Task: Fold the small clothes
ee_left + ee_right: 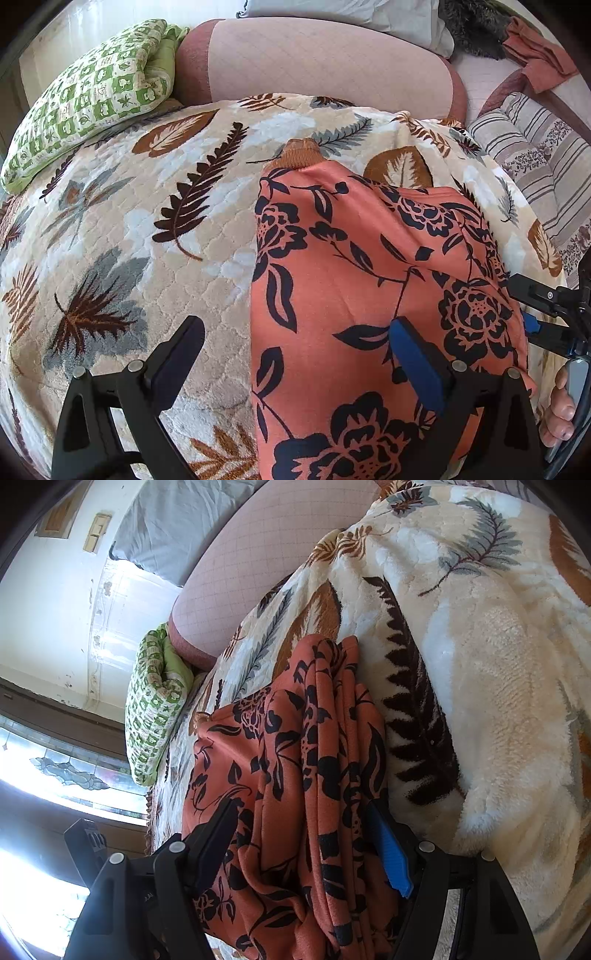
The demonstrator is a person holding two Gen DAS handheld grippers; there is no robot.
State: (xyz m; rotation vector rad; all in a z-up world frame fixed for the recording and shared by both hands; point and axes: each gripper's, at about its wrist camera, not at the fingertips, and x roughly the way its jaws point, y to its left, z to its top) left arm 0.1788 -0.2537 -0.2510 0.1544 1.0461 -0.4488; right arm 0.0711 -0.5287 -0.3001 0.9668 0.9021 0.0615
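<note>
An orange garment with dark floral print (351, 280) lies folded lengthwise on the leaf-patterned blanket (147, 206), its brown ribbed cuff (301, 153) at the far end. My left gripper (295, 343) is open above it, the left finger over the blanket, the right finger over the cloth. My right gripper (303, 834) is open, its fingers straddling the stacked folded edge of the garment (314, 757) without pinching it. The right gripper also shows at the right edge of the left wrist view (546, 310).
A green checked quilted pillow (88, 92) lies at the far left. A pink sofa back (325, 62) runs behind the blanket. A striped cushion (535, 155) is at the right. Grey bedding (351, 11) and a rust cloth (539, 55) lie beyond.
</note>
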